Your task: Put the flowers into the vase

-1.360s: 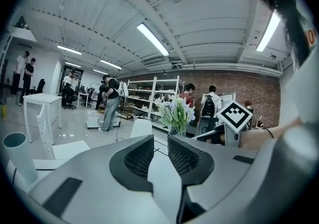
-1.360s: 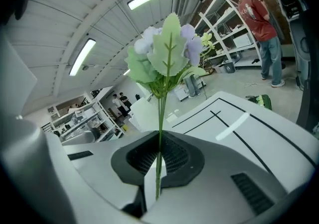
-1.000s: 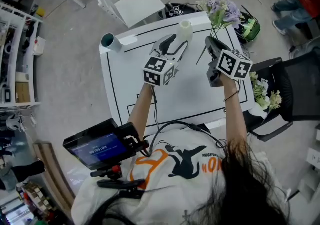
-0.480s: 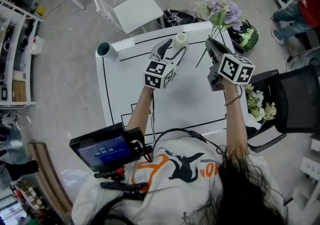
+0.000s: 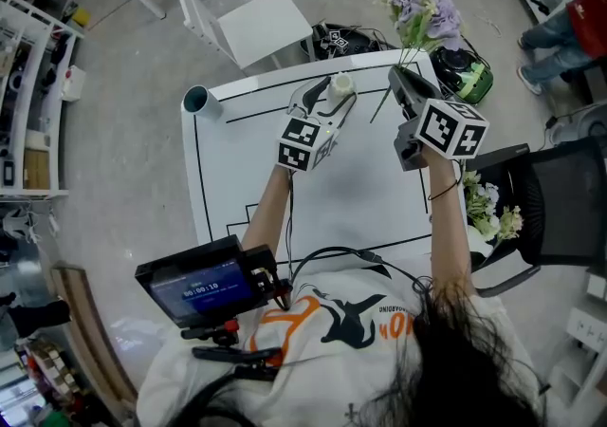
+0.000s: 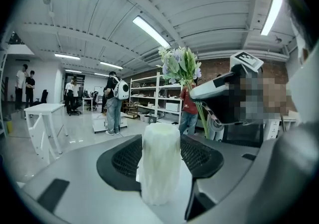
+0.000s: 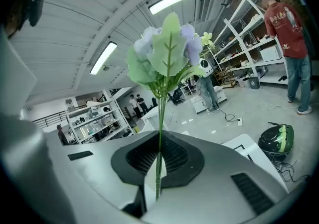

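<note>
A small white ribbed vase (image 5: 340,85) (image 6: 160,161) stands upright near the far edge of the white table (image 5: 360,188). My left gripper (image 5: 332,95) reaches round it, and the vase sits between its wide jaws, which do not visibly press on it. My left gripper's fingers (image 6: 117,158) flank the vase on both sides. My right gripper (image 5: 400,82) is to the right of the vase, shut on the thin green stem (image 7: 158,163) of a bunch of purple flowers (image 5: 424,17) (image 7: 167,51). The blooms stand up beyond the table's far edge.
A teal cylinder (image 5: 199,100) lies at the table's far left corner. More flowers (image 5: 488,212) rest on a black chair (image 5: 555,207) at the right. A white chair (image 5: 261,22), a black bag (image 5: 341,39) and a green-black device (image 5: 462,72) stand beyond the table.
My left gripper has slid forward so the vase now stands between its jaws, which have widened. My right gripper has lifted the flowers a little.
</note>
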